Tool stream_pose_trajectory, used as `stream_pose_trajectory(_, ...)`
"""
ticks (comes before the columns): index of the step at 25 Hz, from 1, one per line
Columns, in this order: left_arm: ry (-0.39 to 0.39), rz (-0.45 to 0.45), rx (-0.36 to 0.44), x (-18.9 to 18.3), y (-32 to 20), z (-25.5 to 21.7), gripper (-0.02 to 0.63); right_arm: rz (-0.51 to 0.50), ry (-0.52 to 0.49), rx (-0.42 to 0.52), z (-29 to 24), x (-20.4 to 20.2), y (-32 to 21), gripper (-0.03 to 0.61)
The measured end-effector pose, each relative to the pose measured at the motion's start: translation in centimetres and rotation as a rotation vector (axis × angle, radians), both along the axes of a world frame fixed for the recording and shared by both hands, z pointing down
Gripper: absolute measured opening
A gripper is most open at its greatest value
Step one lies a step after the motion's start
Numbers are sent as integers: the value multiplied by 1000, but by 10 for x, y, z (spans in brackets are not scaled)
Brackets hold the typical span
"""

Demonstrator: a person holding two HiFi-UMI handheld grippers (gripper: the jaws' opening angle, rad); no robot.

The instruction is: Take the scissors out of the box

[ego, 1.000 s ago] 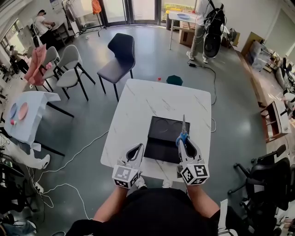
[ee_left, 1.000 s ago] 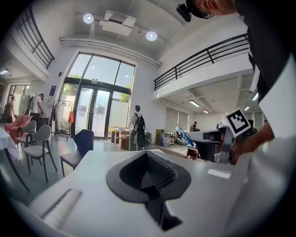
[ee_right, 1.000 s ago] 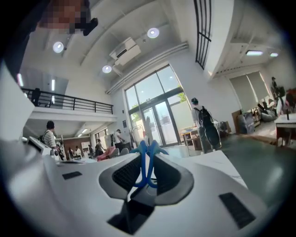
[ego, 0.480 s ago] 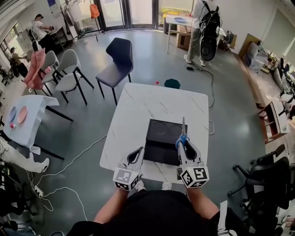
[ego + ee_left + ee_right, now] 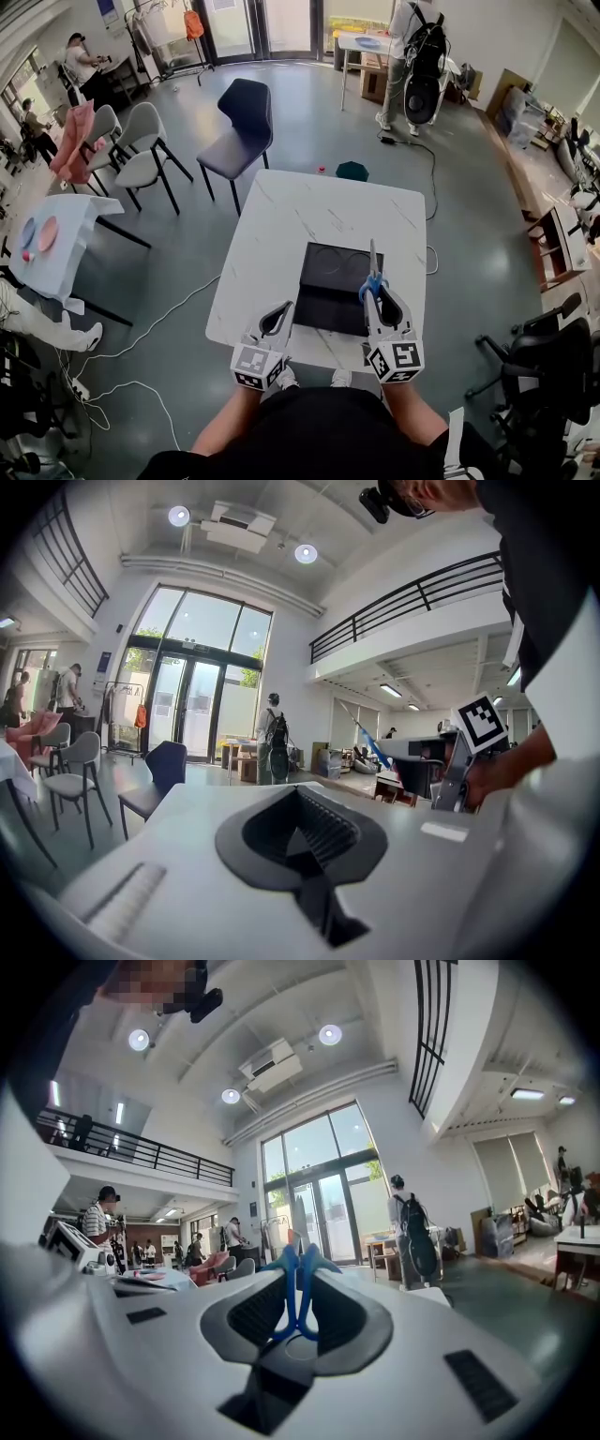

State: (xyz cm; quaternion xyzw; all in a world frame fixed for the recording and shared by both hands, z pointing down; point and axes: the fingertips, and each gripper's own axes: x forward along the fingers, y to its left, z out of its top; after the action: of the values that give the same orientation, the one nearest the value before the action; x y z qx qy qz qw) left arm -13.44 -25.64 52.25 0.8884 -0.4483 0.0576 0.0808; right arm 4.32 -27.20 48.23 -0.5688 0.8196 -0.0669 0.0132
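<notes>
The scissors (image 5: 372, 279) have blue handles and a grey blade that points away from me. My right gripper (image 5: 373, 291) is shut on the handles and holds them just above the right side of the open black box (image 5: 328, 281). In the right gripper view the blue scissors (image 5: 292, 1309) stand upright between the ridged pads of that gripper (image 5: 300, 1274). My left gripper (image 5: 283, 307) hovers at the box's near left corner with its tips together and nothing in them. In its own view the left gripper (image 5: 296, 789) is empty, and the scissors (image 5: 373, 746) show at the right.
The box lies on a white marble table (image 5: 300, 211). A dark chair (image 5: 239, 122) stands beyond the table, and grey chairs (image 5: 141, 141) stand at the left. Cables (image 5: 159, 309) run over the floor. A person with a backpack (image 5: 417, 56) stands far back. A black office chair (image 5: 539, 361) is at the right.
My right gripper has rolled slightly with the scissors still in it. Both grippers stay where they were.
</notes>
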Motion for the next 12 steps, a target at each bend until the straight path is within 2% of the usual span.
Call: stream_pose_trajectory(12, -12, -2, -9, -4, -3, 4, 9, 12, 15, 7, -3, 1, -10, 89)
